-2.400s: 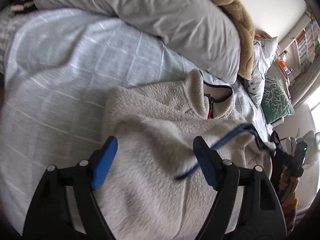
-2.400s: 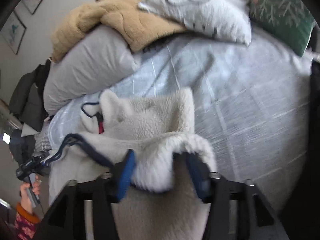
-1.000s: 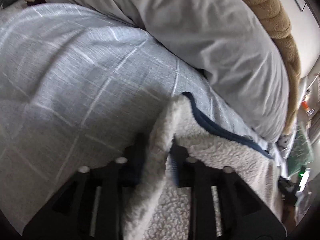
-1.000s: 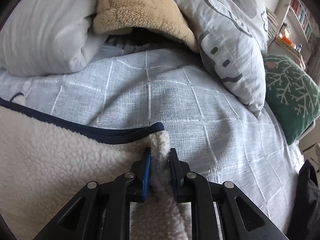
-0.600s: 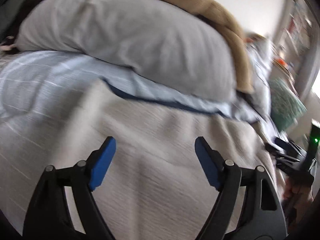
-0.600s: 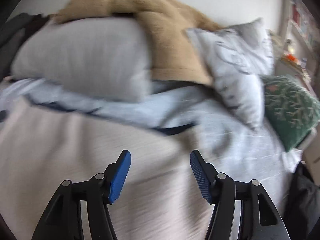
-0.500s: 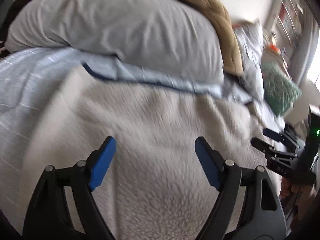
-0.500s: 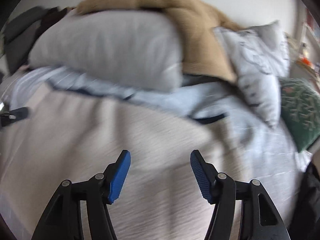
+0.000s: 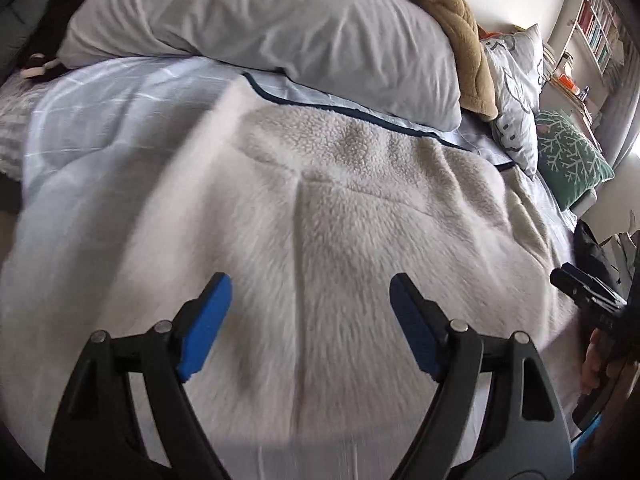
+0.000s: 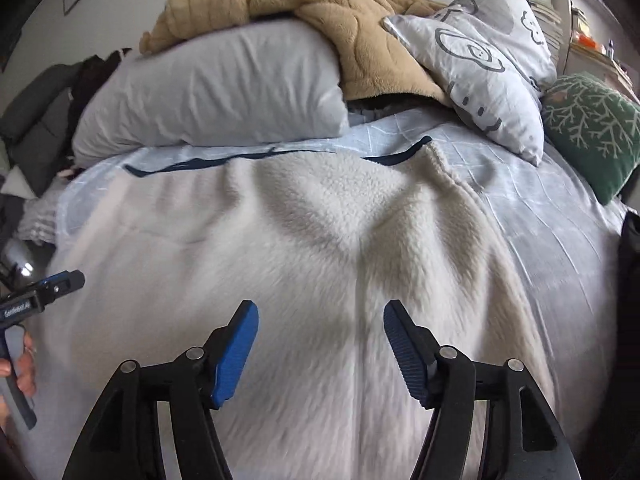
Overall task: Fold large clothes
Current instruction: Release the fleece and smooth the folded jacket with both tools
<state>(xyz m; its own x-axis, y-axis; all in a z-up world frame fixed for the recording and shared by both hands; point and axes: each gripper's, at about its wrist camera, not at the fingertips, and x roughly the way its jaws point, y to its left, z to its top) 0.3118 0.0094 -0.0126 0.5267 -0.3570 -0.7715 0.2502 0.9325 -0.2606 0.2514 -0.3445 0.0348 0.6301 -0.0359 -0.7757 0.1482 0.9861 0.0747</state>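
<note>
A cream fleece garment (image 9: 360, 220) with a navy trim (image 9: 400, 122) lies spread flat on the pale blue checked bed cover (image 9: 100, 120), its trimmed edge near the pillows. My left gripper (image 9: 308, 284) hovers above the fleece's near part, open, with nothing between its blue pads (image 9: 206, 320). In the right wrist view the same fleece (image 10: 320, 220) fills the middle. My right gripper (image 10: 320, 308) hangs over it, its jaws opening and holding nothing. Both grippers point down at the cloth without touching it.
A large grey pillow (image 10: 216, 88) with a tan blanket (image 10: 320, 12) on it lies at the bed's far side. A patterned pillow (image 10: 480, 56) and a green cushion (image 10: 592, 124) sit to the right. A hand (image 10: 20, 364) holds the other tool at the left edge.
Both grippers let go of the fleece's navy-trimmed edge, opened wide and drew back and upward. The fleece now lies spread out below them.
</note>
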